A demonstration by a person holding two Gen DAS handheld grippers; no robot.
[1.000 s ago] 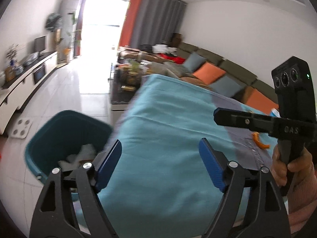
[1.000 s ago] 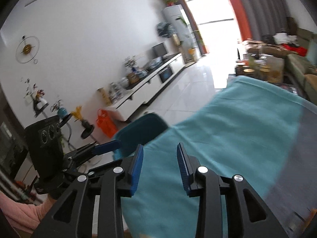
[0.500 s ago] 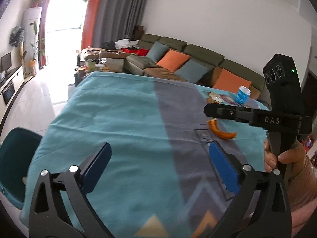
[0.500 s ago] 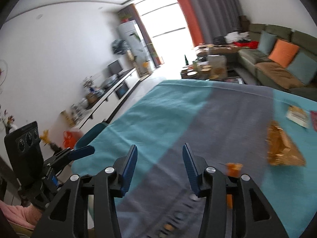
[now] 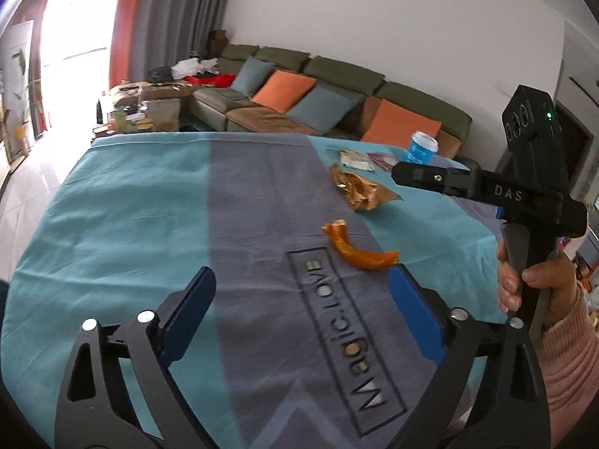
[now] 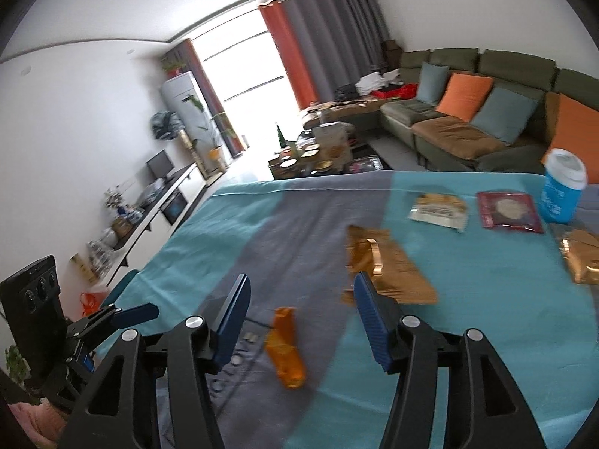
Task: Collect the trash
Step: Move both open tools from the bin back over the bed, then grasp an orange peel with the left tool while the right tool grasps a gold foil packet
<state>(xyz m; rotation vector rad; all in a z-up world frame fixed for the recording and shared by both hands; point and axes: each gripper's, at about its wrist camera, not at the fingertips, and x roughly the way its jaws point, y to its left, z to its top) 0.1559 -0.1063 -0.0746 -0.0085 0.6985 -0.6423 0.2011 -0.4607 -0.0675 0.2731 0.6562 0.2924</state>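
Both tongs released and empty: left tongs (image 5: 299,321) spread wide, right tongs (image 6: 301,318) hovering just short of the orange peel (image 6: 286,351), likely lined up to pinch it. Gold wrapper (image 6: 382,269) just beyond.

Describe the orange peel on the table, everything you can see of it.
The orange peel is a curved strip, bright orange with a paler torn end, looking stiff. It lies loose on the grey band of the tablecloth, beside the printed label and nearer than the gold wrapper. Nothing grips it; both grippers hang open above.
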